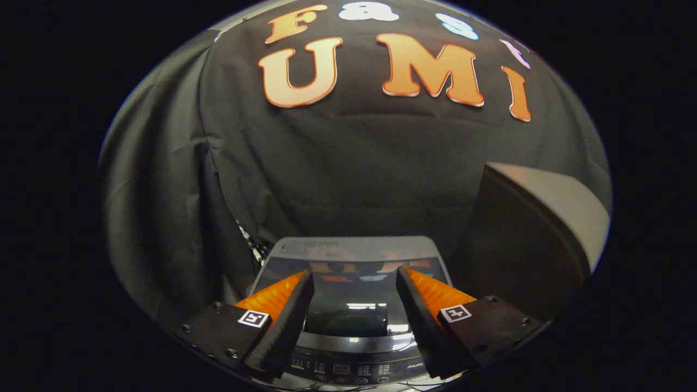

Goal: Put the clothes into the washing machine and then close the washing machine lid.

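Note:
A top-loading washing machine [354, 251] stands below and just ahead of my fingers. Its dark glass lid [354, 305] lies flat and shut, mirroring the lights above. The control panel [348, 370] with small buttons runs along the near edge, under the fingertips. My gripper [355, 283] hovers above the lid, open, with nothing between its orange and black fingers [283, 318]. No clothes show in this view.
A large dark box-like object with a pale top edge [536, 228] stands to the right of the machine. Black cloth hangs behind and to the left of the machine. A patterned strip [251, 245] shows by the machine's left rear corner.

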A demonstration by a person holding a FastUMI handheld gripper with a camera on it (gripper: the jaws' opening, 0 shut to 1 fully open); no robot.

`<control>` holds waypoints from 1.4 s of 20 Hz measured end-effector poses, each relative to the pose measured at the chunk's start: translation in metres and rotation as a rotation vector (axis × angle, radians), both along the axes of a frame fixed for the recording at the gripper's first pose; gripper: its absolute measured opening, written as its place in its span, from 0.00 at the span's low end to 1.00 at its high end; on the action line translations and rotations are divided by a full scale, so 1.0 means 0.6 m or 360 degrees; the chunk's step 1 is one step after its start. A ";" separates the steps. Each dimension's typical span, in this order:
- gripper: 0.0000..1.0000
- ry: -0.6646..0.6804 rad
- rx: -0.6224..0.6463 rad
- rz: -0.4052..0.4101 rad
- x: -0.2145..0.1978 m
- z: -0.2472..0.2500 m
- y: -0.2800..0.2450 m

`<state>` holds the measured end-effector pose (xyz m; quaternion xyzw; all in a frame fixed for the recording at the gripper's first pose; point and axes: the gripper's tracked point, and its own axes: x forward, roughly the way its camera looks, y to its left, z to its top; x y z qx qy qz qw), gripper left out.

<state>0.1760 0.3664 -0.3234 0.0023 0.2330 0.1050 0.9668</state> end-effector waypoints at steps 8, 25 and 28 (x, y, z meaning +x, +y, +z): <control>0.98 -0.0353 -0.0013 -0.0022 -0.043 0.241 -0.107; 0.97 -0.0679 -0.0039 -0.0261 -0.203 0.437 -0.574; 0.97 -0.0695 -0.0004 -0.0266 -0.210 0.437 -0.622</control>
